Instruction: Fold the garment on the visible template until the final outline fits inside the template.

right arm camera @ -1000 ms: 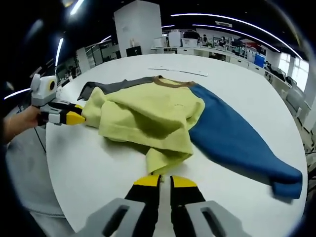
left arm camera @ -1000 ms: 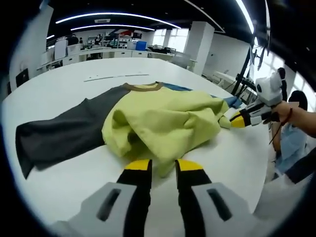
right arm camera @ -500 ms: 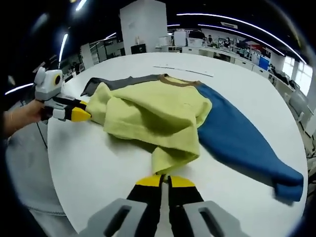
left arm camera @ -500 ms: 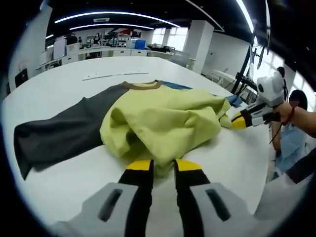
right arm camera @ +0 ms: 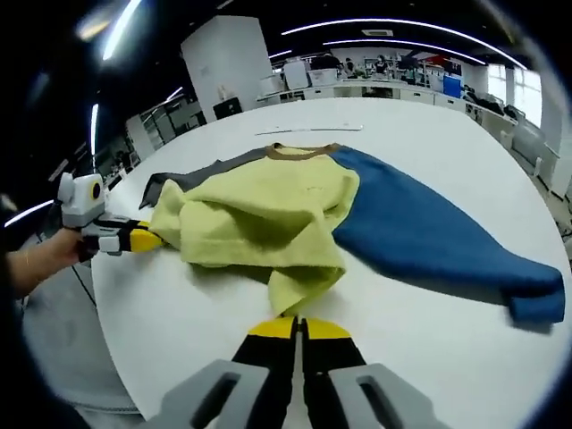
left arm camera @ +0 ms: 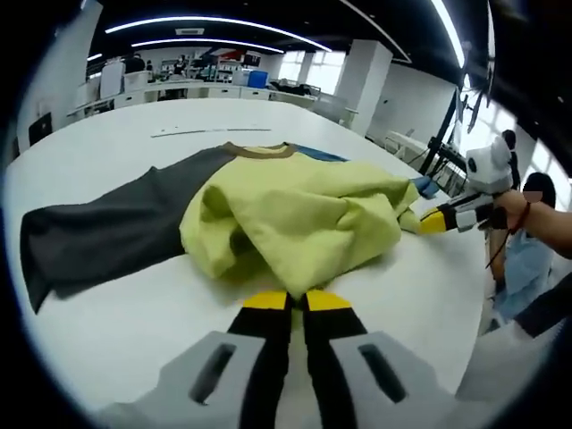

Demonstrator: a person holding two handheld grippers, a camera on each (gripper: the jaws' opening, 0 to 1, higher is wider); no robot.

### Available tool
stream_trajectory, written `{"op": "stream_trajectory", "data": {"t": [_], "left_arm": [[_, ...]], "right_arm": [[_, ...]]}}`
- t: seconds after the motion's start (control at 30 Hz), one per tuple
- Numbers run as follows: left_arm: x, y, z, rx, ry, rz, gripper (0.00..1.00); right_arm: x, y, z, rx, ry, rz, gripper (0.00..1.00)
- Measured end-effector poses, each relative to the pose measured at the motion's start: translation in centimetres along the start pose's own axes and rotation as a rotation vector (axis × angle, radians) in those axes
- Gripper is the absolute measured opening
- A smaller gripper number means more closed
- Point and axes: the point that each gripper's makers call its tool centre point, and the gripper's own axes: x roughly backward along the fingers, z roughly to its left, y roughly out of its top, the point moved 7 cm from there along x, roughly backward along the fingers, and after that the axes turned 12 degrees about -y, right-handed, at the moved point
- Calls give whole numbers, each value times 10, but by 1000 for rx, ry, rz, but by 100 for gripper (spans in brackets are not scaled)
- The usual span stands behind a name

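- The sweatshirt (left arm camera: 304,214) has a plain yellow-green body with no print.
- Its collar (left arm camera: 257,151) is a brown ribbed band.
- One sleeve (left arm camera: 98,237) is dark charcoal grey.
- The other sleeve (right arm camera: 429,237) is solid mid-blue; its cuff is the same blue.
- The surface (right arm camera: 429,349) is plain white, with a glossy sheen.
- The left tool (left arm camera: 297,299) has yellow tips on black fingers, over a light grey body.
- The right tool (right arm camera: 298,328) has the same scheme: yellow tips, black fingers, grey body.
- In the left gripper view, the right tool's yellow tip stands out against a white-and-black housing.
- The ceiling is black with white strip lights (left arm camera: 206,21).
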Motion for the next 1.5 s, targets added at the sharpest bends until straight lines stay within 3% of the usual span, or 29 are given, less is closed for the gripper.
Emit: {"op": "stream_trajectory", "data": {"t": [0.37,0.7,1.17,1.5], "left_arm": [[28,8,-9,63,-26,-48,0],[55,8,-16,52,-20,-28,0],[87,-20,-27,82,8,26,0],[104,-42,-33,120,20,59,0]], "right_arm": [[19,-1,-10,-4,-32,-41,0],[41,-6,-19,-56,-84,-87,0],[74,-22,-15,-90,-140,-160,0],[91,-39,-14,-95,-156,-149,0]]}}
